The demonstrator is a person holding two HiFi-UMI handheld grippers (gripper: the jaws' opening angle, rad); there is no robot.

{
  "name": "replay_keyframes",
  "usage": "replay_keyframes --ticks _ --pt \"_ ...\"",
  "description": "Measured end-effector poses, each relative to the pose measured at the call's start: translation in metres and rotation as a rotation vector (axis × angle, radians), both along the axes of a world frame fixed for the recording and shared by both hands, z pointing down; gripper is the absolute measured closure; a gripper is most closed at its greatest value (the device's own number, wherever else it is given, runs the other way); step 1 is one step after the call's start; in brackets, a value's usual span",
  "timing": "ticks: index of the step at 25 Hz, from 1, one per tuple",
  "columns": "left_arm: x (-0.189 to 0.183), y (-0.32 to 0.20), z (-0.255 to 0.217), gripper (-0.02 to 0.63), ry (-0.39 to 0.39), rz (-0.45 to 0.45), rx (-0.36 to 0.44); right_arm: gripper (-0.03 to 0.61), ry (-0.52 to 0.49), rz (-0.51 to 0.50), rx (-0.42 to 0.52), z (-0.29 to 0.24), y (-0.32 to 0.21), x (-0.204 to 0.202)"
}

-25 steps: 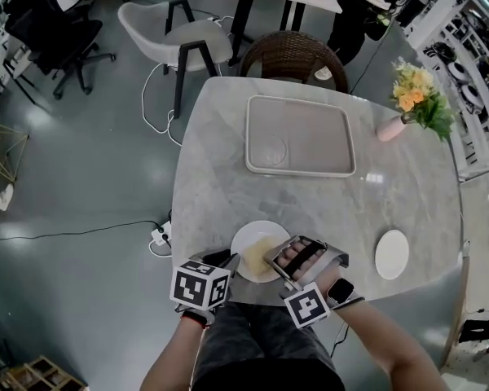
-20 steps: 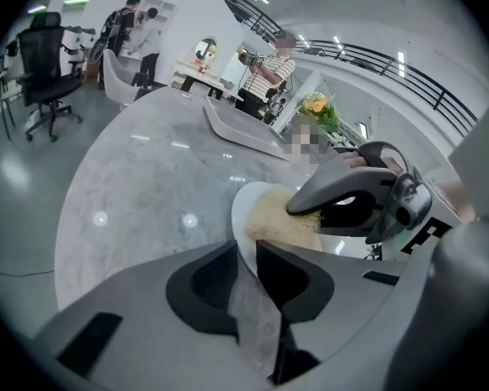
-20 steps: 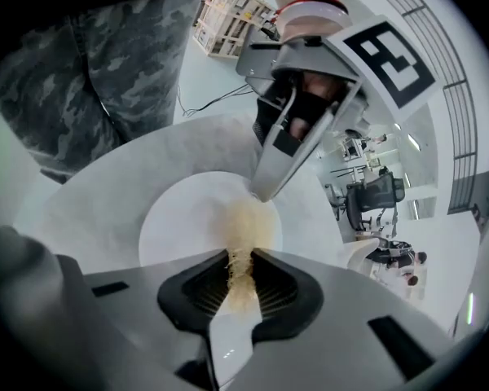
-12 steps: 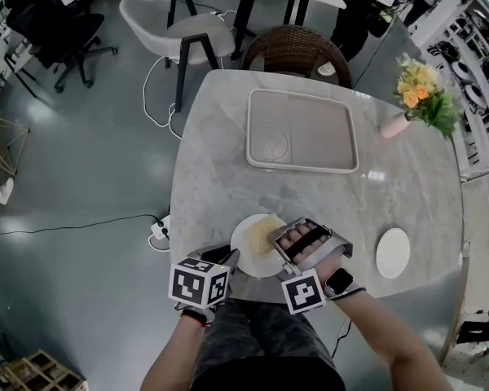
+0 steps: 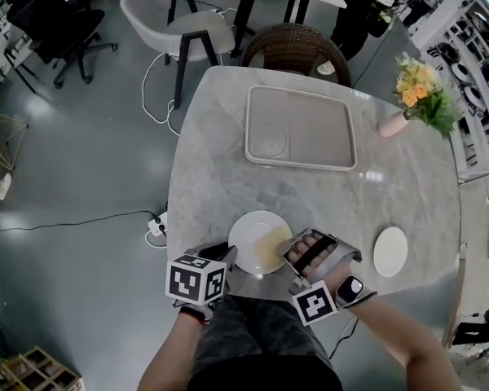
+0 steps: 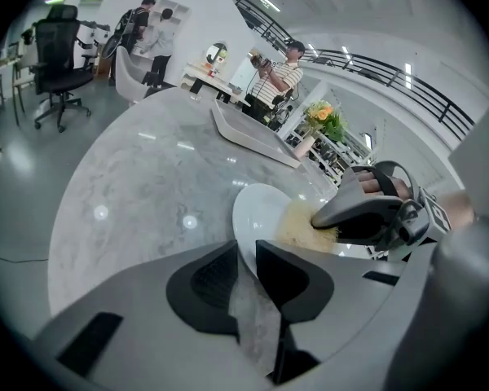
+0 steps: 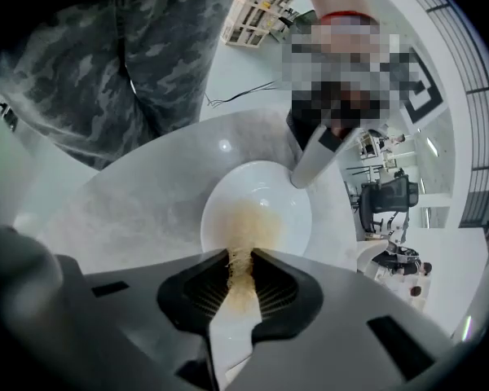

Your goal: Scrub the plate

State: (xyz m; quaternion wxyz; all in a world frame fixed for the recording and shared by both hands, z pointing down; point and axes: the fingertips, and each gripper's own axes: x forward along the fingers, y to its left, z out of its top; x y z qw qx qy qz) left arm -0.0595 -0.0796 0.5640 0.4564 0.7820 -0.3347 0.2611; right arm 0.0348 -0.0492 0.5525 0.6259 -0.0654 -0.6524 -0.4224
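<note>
A white plate (image 5: 253,233) lies at the marble table's near edge. My left gripper (image 5: 228,258) is shut on the plate's near-left rim; in the left gripper view the rim (image 6: 246,261) runs between the two jaws. A yellowish fibre scrubber (image 5: 274,251) rests on the plate's near-right part, with my right gripper (image 5: 291,255) shut on it. The right gripper view shows the scrubber (image 7: 238,251) pinched between the jaws and spreading onto the plate (image 7: 273,194). From the left gripper view, the right gripper (image 6: 367,212) presses the scrubber (image 6: 303,228) down on the plate (image 6: 261,210).
A grey tray (image 5: 301,163) with a shallow round dish (image 5: 269,145) sits at the table's far middle. A small white saucer (image 5: 389,252) lies to the right. A pink vase of flowers (image 5: 418,94) stands far right. A wicker chair (image 5: 298,53) is behind the table.
The right gripper pushed the scrubber toward the plate's far side, then pulled it back to the near right. The left gripper stayed on the rim.
</note>
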Motion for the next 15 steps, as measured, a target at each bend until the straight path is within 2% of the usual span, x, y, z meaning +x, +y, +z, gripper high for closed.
replay_keyframes --ticks 5,11,15 --pt "0.000 0.001 0.000 0.534 -0.003 -0.005 0.000 0.508 0.013 -0.074 -0.028 0.001 0.018 -0.009" --pt "0.001 0.001 0.000 0.534 -0.003 -0.003 -0.001 0.508 0.032 -0.164 -0.010 0.002 0.014 -0.023" --pt "0.000 0.002 0.000 0.534 -0.003 -0.006 -0.005 0.508 0.032 -0.168 0.008 0.002 -0.001 -0.031"
